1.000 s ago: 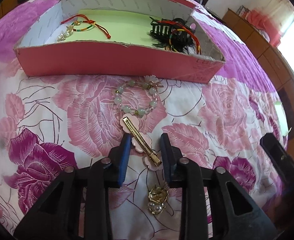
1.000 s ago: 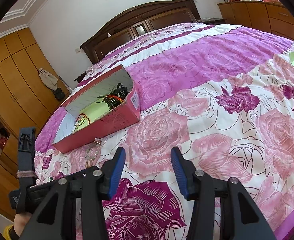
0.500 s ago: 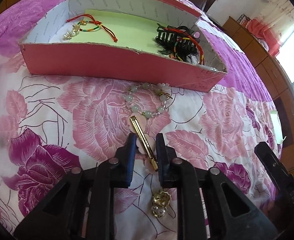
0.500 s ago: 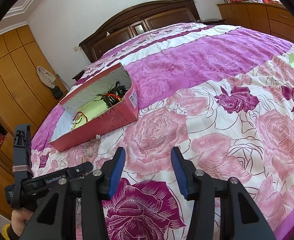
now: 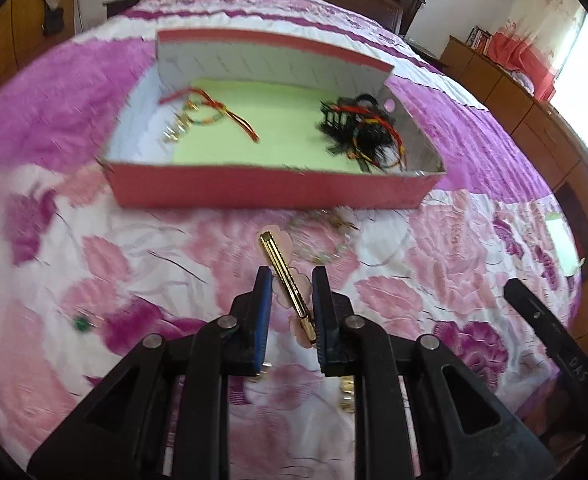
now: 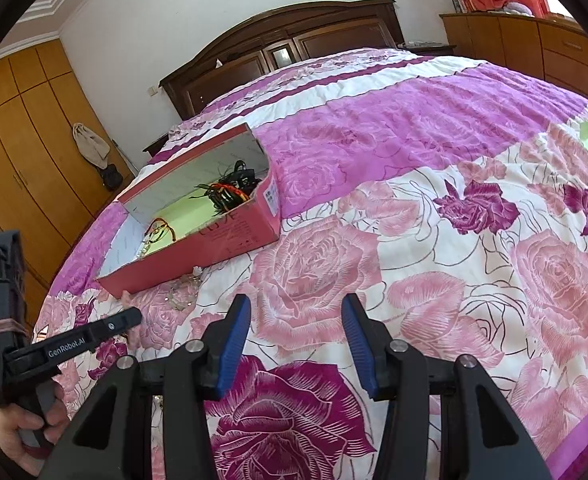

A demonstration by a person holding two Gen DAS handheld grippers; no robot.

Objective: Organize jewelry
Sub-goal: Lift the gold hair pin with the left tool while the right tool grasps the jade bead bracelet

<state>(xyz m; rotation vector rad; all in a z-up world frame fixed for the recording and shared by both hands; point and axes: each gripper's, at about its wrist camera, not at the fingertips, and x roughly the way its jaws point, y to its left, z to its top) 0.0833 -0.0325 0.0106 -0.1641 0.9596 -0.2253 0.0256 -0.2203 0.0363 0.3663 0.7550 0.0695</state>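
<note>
Between the blue fingers of the left gripper (image 5: 288, 280), a gold hair clip (image 5: 285, 278) is sitting clamped, its tip pointing toward the box. The right gripper (image 6: 296, 320) is hovering over the flowered bedspread (image 6: 454, 248) with its jaws wide apart and nothing in them. Just beyond the clip, a bead bracelet (image 5: 322, 236) is lying on the cover beside the red box (image 5: 270, 194). Inside, a red string bracelet (image 5: 210, 114) and a black hair claw (image 5: 358, 130) are resting on green paper (image 5: 270, 124).
</note>
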